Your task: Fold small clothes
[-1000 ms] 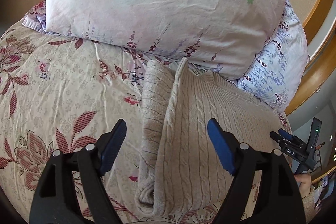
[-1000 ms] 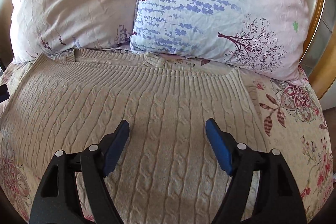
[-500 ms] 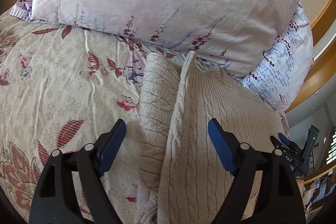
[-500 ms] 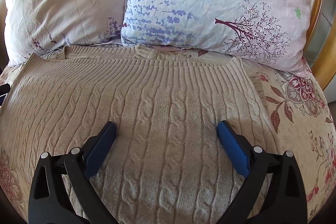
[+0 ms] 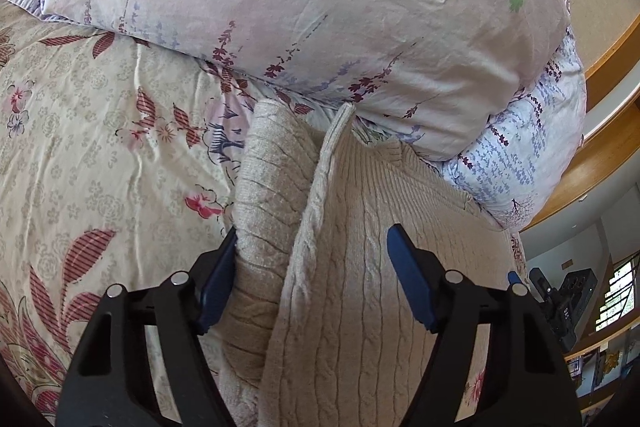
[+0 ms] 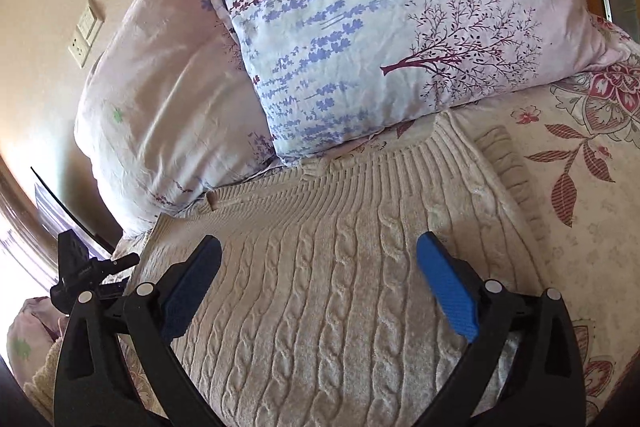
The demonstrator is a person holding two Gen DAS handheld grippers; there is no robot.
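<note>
A beige cable-knit sweater (image 5: 352, 211) lies flat on the flowered bedspread (image 5: 80, 127), its collar toward the pillows. One sleeve (image 5: 272, 195) is folded along its left side. My left gripper (image 5: 314, 275) straddles that folded edge and its jaws are closing. The left pad (image 5: 218, 279) touches the sleeve and the other pad hovers over the sweater's body. In the right wrist view the sweater (image 6: 320, 227) fills the foreground. My right gripper (image 6: 320, 283) stands wide open just above it, nothing pressed between its pads. The left gripper (image 6: 80, 275) shows at that view's left edge.
Two pillows lean behind the collar, a pale pink one (image 5: 300, 7) and a blue-flowered one (image 6: 380, 27). A wooden frame (image 5: 608, 67) curves past the bed's right side. A wall switch (image 6: 86, 31) sits at the upper left. Bedspread (image 6: 580, 207) lies bare right of the sweater.
My left gripper came closer to the folded sleeve and its jaws narrowed until one pad met the knit. My right gripper opened wider, rolled and swung across the sweater.
</note>
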